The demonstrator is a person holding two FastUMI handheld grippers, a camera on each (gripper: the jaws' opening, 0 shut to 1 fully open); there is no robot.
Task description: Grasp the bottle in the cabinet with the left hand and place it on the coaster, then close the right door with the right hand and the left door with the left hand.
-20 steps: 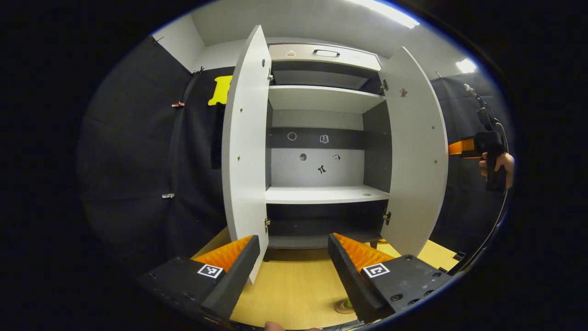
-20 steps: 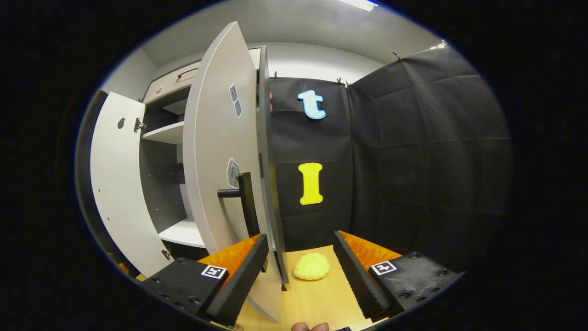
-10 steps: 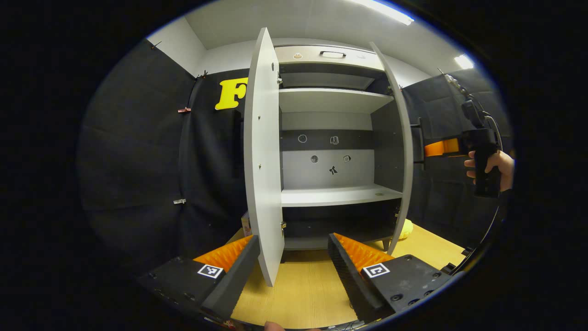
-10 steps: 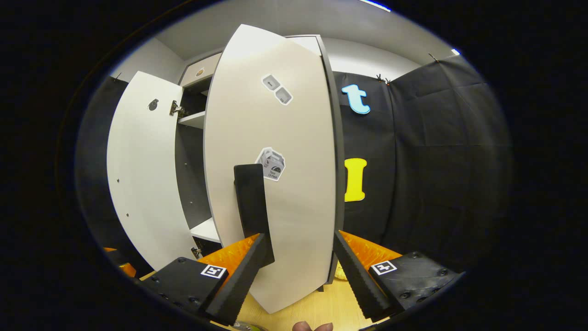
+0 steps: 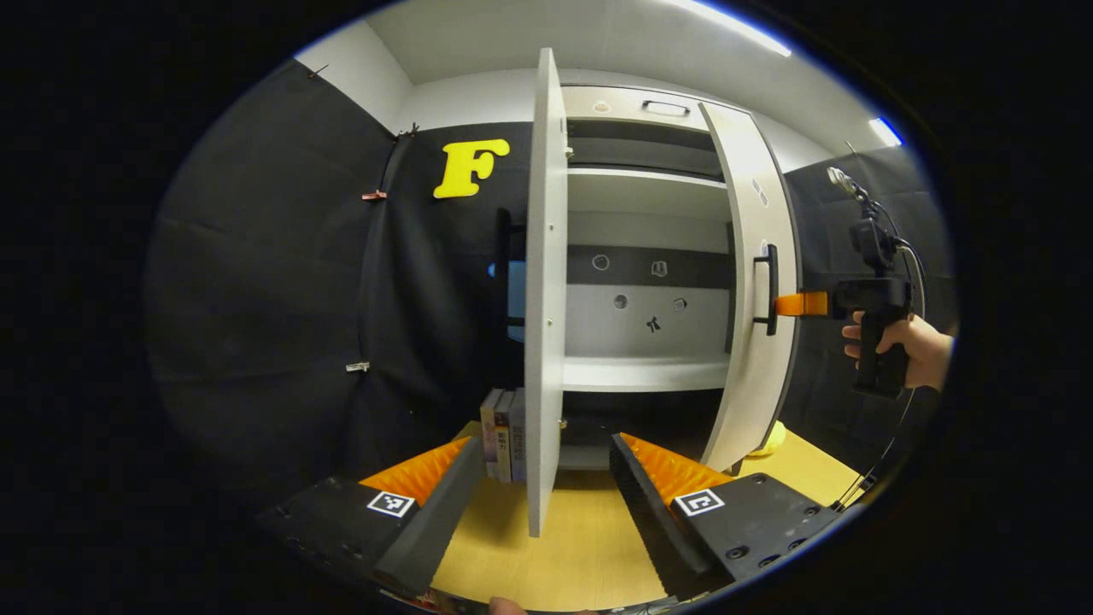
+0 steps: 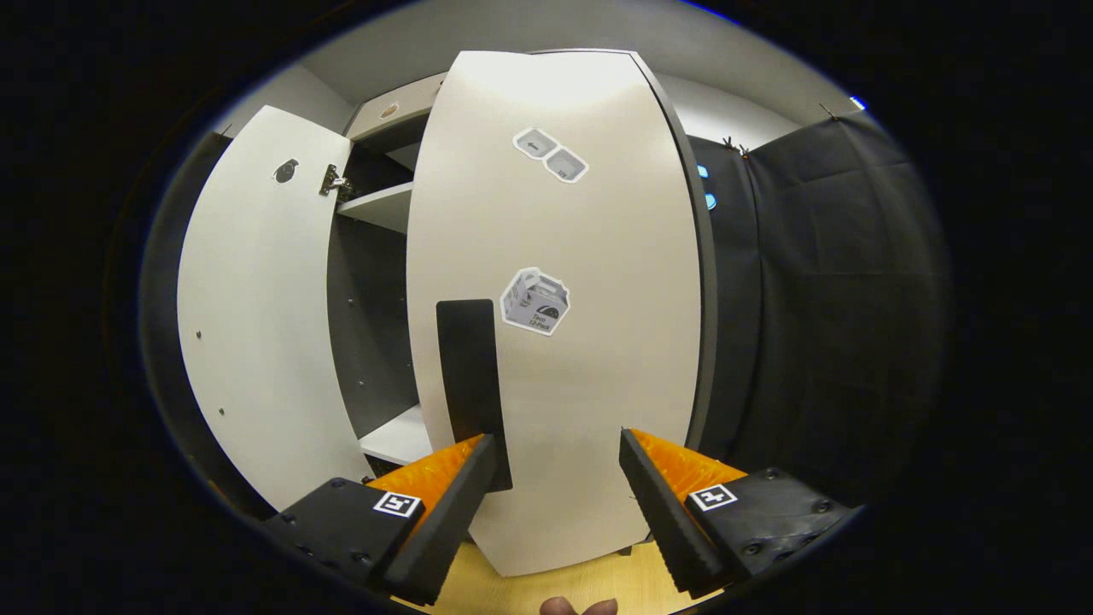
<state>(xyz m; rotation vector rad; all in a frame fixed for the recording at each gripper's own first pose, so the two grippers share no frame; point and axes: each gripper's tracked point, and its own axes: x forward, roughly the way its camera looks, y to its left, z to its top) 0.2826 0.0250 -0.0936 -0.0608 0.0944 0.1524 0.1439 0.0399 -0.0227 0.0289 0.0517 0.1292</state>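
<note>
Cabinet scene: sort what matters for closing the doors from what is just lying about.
For the job:
right door, partly closed
its handle
right gripper, open, near the handle
left door, wide open
left gripper, open

Lying about:
books beside the cabinet
yellow item on the table

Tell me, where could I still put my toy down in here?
The cabinet's middle shelf between the left door and right door looks bare. So does the wooden tabletop between the left gripper fingers. Crowded: books beside the left door.
</note>
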